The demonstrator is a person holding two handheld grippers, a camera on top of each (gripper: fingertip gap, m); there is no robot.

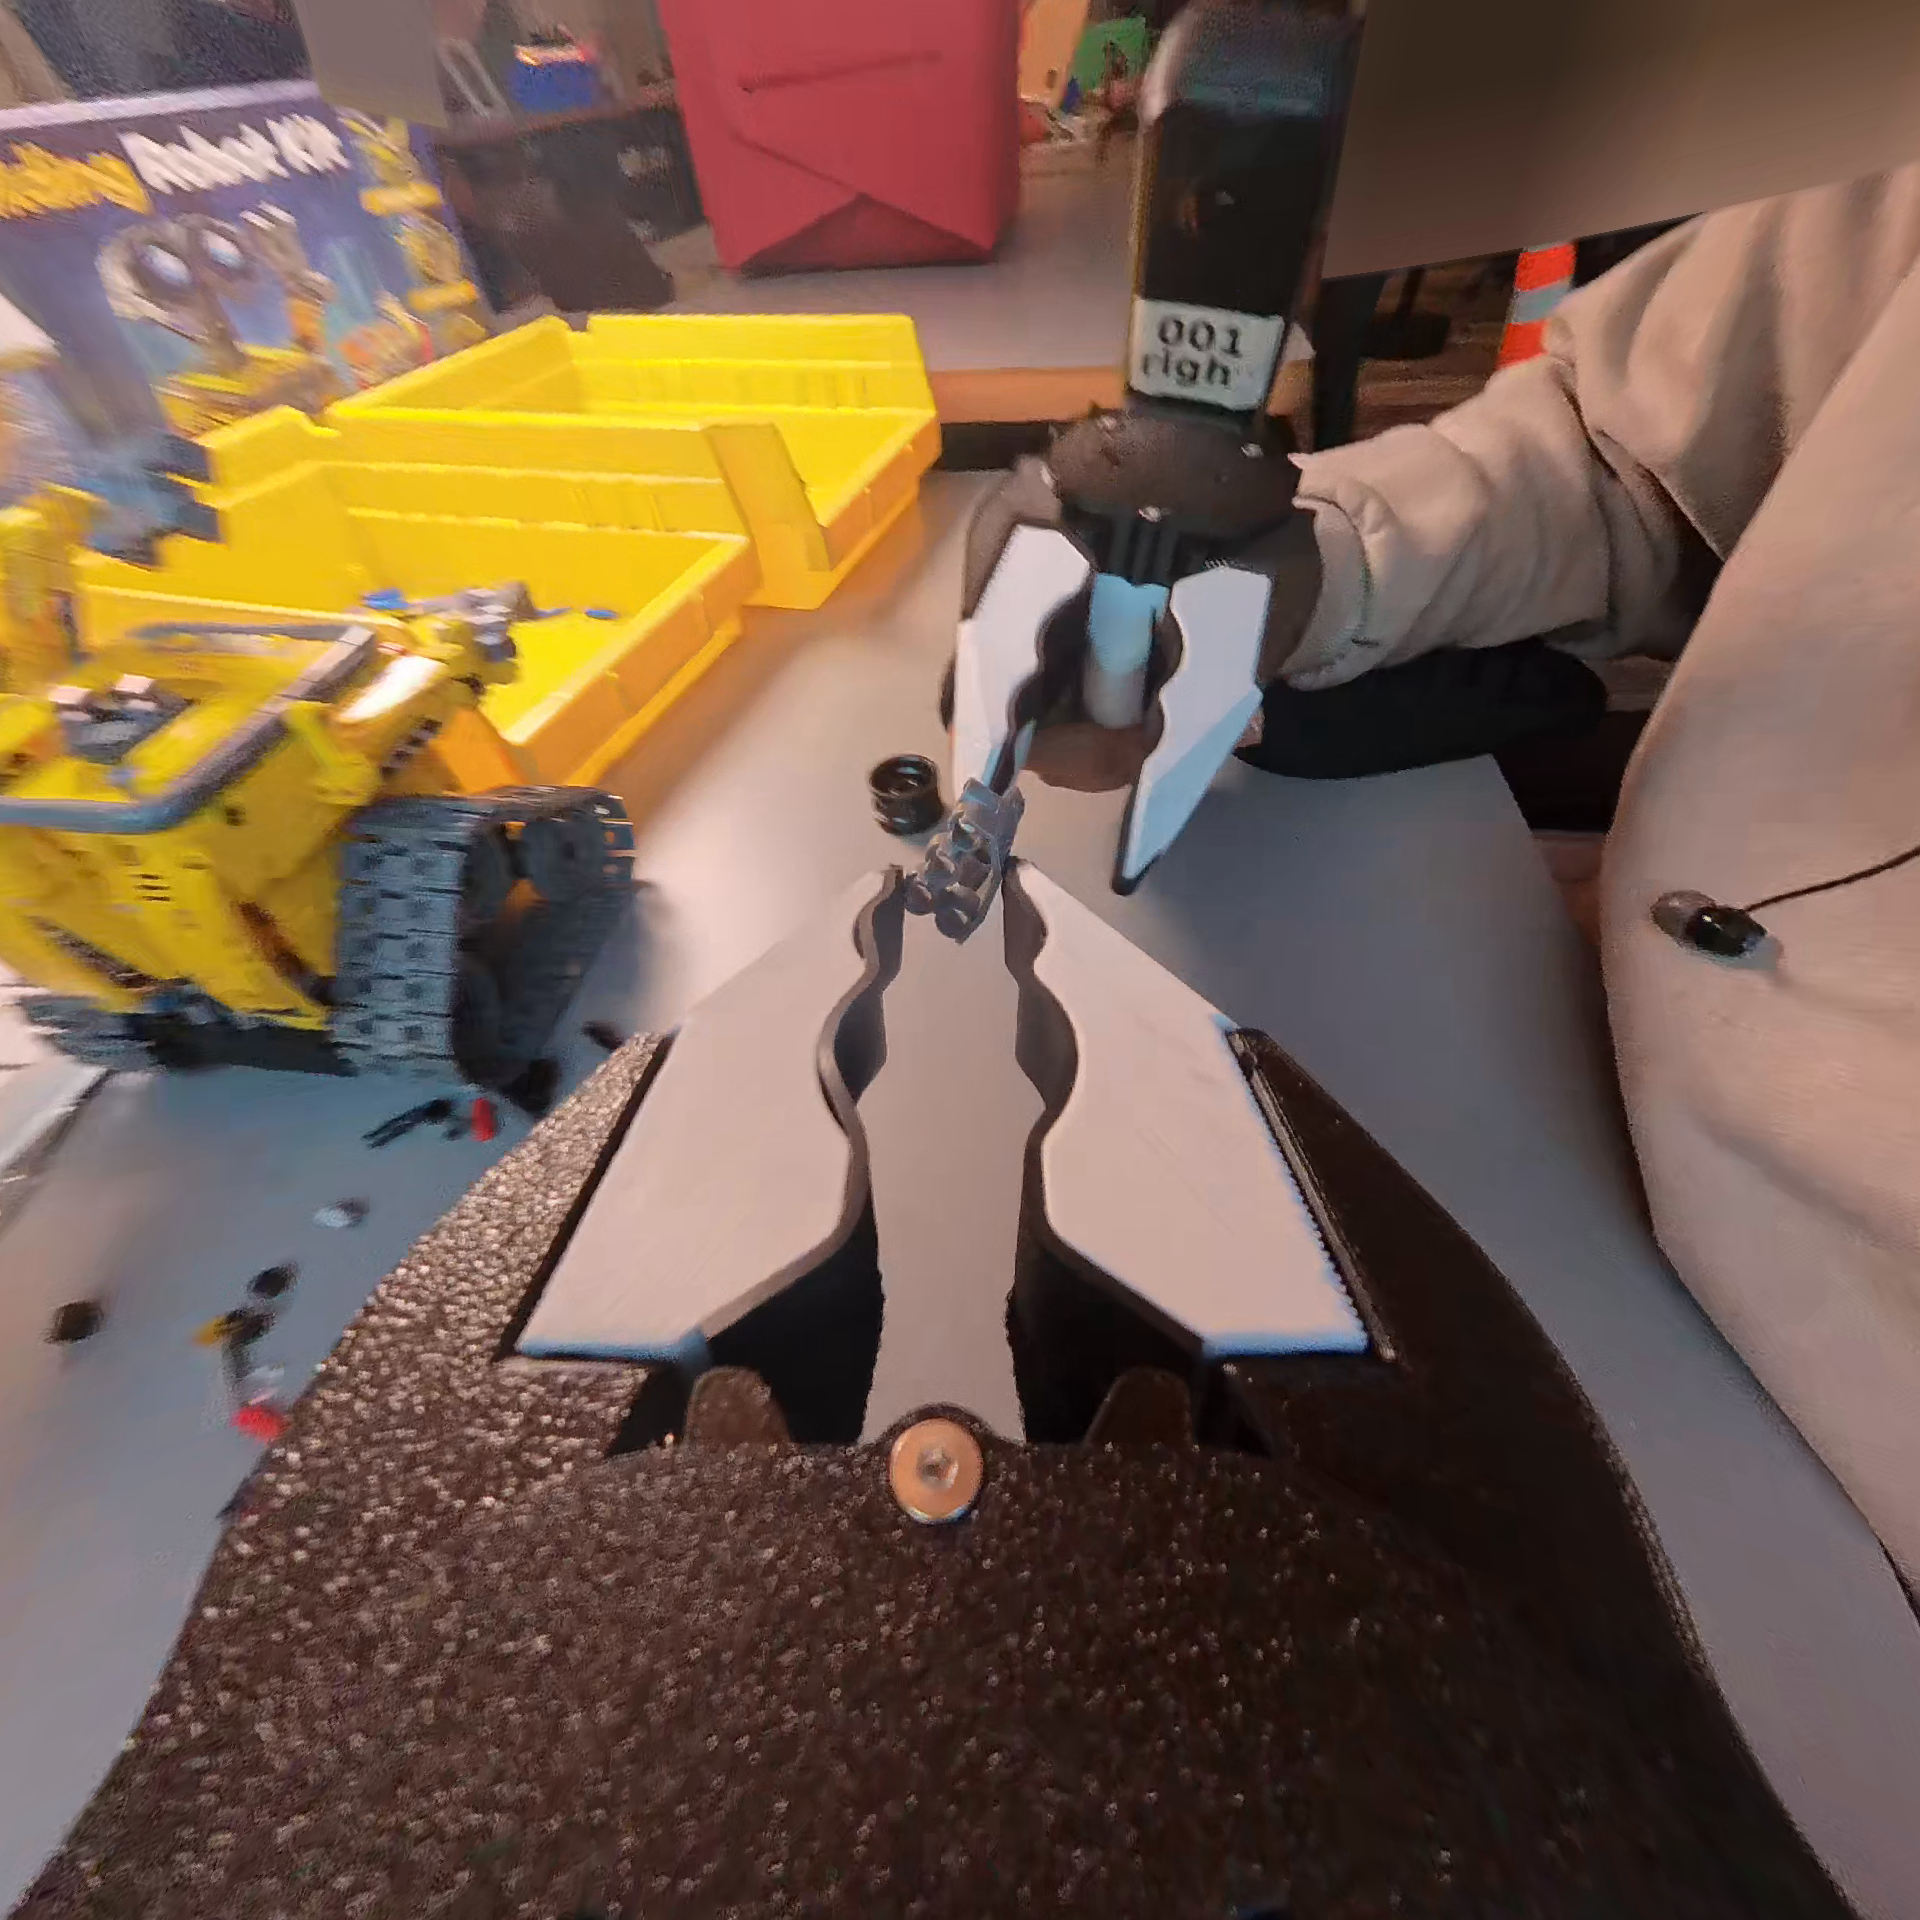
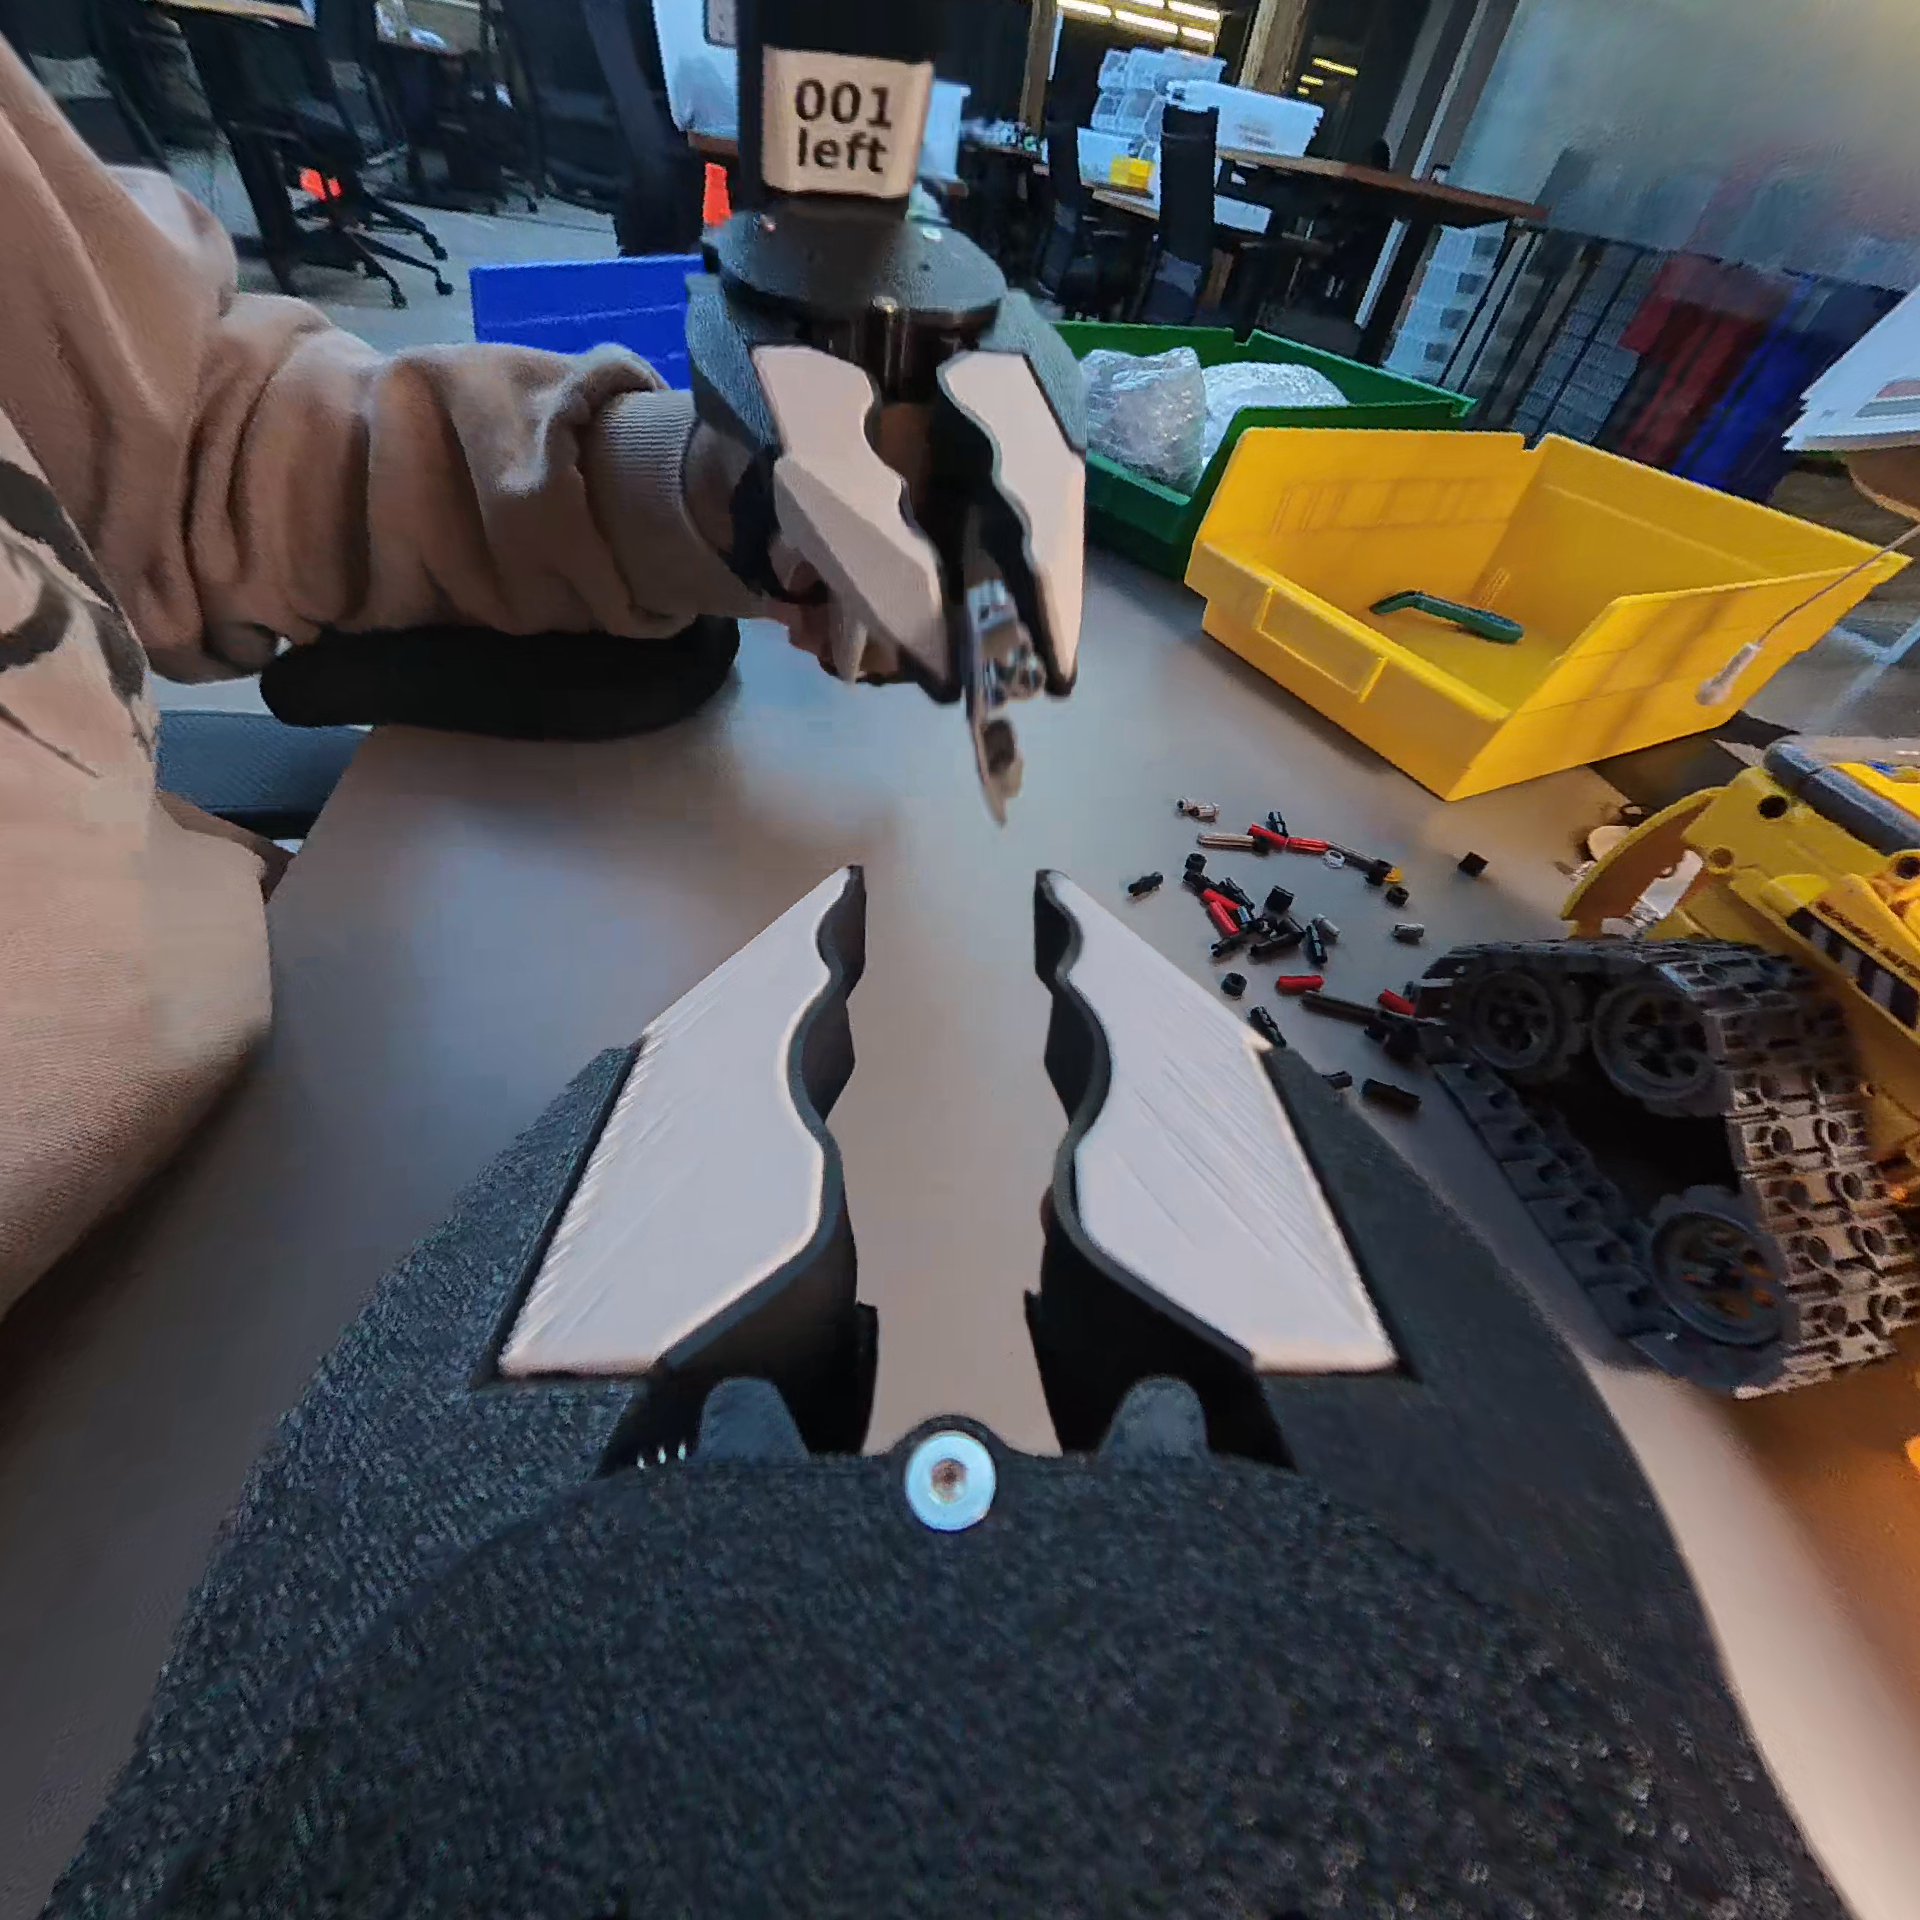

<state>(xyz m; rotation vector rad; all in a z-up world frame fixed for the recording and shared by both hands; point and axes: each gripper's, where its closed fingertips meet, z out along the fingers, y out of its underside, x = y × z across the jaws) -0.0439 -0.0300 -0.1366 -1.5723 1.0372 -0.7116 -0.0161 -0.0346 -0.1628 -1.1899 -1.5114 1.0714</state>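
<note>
My left gripper (image 1: 954,881) is shut on a small grey perforated brick piece (image 1: 966,857) and holds it at its fingertips above the grey table (image 1: 1299,1039). In the right wrist view the left gripper (image 2: 995,681) points down at me, and the grey piece (image 2: 992,717) sticks out below its tips. My right gripper (image 2: 951,881) is open and empty, just short of the piece's free end. In the left wrist view the right gripper (image 1: 1055,831) stands open, one finger close beside the piece. A small black wheel (image 1: 902,792) lies beside them.
A yellow tracked brick-built robot model (image 1: 260,810) (image 2: 1714,1091) stands on the table. Small black and red loose parts (image 2: 1257,914) lie near it. Yellow bins (image 1: 623,468) (image 2: 1507,623), a green bin (image 2: 1143,499) and the kit's box (image 1: 208,260) stand behind. Beige sleeves (image 1: 1558,468) flank the grippers. About 4 centimeters separates my left fingertips from my right. The small black wheel (image 1: 902,792) lies around 15 centimeters away from my right fingertips.
</note>
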